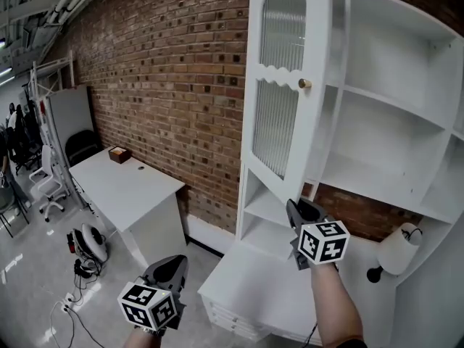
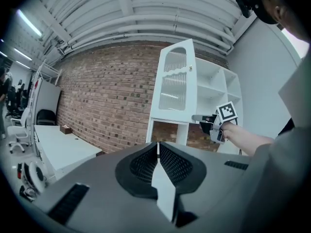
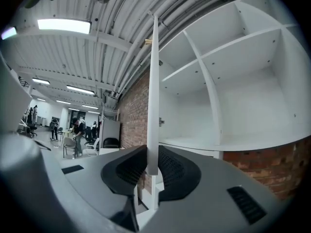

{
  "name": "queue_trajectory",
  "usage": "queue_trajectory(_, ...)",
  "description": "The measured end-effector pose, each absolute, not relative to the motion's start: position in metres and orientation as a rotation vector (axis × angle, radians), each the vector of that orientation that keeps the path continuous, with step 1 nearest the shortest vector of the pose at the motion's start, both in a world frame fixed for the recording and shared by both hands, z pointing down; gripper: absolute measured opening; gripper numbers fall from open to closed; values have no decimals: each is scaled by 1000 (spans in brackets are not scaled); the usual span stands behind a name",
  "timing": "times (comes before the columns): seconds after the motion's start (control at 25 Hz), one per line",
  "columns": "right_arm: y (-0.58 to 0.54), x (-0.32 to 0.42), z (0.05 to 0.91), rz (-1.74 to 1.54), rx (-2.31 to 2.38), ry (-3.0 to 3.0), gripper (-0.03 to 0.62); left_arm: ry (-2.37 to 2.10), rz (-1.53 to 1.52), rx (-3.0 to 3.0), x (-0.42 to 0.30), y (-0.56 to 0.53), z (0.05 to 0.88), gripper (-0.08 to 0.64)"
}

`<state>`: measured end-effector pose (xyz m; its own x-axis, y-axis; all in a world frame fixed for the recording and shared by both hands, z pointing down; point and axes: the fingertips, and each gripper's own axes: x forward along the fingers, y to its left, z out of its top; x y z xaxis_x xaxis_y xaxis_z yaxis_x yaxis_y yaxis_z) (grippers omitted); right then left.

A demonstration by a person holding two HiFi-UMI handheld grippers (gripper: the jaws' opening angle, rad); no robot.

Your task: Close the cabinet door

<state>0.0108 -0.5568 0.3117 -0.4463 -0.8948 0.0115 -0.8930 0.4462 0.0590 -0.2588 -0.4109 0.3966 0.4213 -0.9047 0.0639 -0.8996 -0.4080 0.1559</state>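
White cabinet door [image 1: 279, 100] stands open; right claw [image 3: 151, 164] clamps its lower corner, apparently to swing it shut. Left claw [image 2: 158, 154] clenched, empty, idle.

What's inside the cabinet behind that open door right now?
Only bare white shelves show inside the cabinet; nothing sits on them. The open cabinet door covers the interior's left edge in the head view, so that strip is unseen.
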Motion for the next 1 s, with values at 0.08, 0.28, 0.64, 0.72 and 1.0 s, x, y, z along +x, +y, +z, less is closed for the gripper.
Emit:
queue_trajectory(0.08,-562,22,311,-64,1636,-2631,84,-1588,-45,2515,-250,-417,396,23)
queue_trajectory(0.28,-576,42,310,-57,1647,-2631,91,-1555,-53,2525,-233,-434,396,23)
queue_trajectory(0.64,-602,82,308,-75,1743,-2573,138,-1550,-39,2524,-213,-454,397,23)
queue_trajectory(0.72,-608,91,309,-62,1772,-2562,177,-1554,-31,2523,-211,-458,398,23)
queue_trajectory(1.0,-623,115,309,-60,1876,-2492,250,-1567,-15,2521,-204,-461,398,23)
